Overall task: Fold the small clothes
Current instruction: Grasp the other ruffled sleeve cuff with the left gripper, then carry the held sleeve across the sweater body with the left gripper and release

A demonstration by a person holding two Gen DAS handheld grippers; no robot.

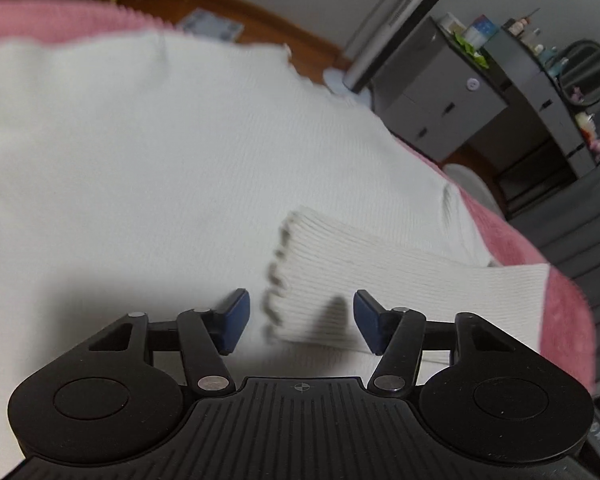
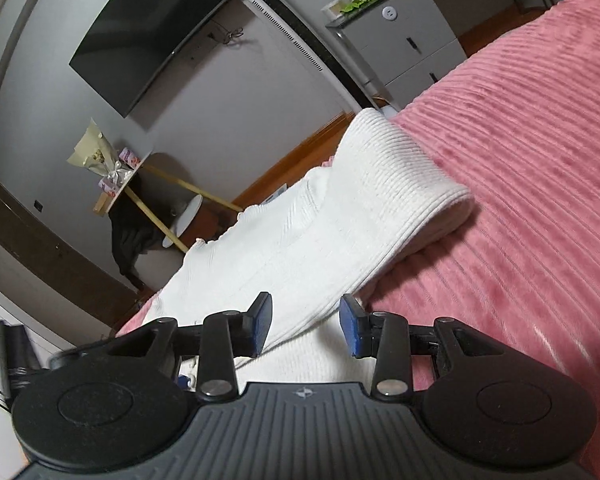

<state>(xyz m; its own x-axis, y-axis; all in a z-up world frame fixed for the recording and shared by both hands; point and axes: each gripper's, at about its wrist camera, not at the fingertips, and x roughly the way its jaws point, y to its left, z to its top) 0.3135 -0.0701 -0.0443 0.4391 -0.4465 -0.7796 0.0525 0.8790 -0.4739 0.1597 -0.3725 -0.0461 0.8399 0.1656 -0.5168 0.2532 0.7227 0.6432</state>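
Left wrist view looks down on a white ribbed knit garment (image 1: 160,152) spread flat over a pink ribbed plush blanket (image 1: 564,312), which shows as a rim along the far edge and on the right. One long ribbed sleeve (image 1: 380,280) is folded across the body of the garment, its scalloped cuff lying just ahead of the left gripper (image 1: 301,318). That gripper's blue-padded fingers (image 1: 236,320) stand spread wide, with the cuff end in the gap between them and neither pad pressing cloth. Beyond the blanket a brown wooden floor and a grey drawer cabinet (image 1: 432,108) with small items on top sit against a pale wall, with a round dark mirror (image 1: 586,72) further right

Right wrist view takes the same white garment (image 2: 320,232) from a low angle: a folded, doubled edge rises in a rounded hump off the pink blanket (image 2: 520,180), and a scalloped hem shows at the far left side. The right gripper (image 2: 306,326) is spread apart as well, its blue pads (image 2: 262,324) straddling a fold of the white knit without closing on it; the left pad sits just over the cloth. Behind, a black flat screen (image 2: 148,40) hangs on the grey wall above a small round table with yellow legs (image 2: 132,180) that carries a wrapped bouquet
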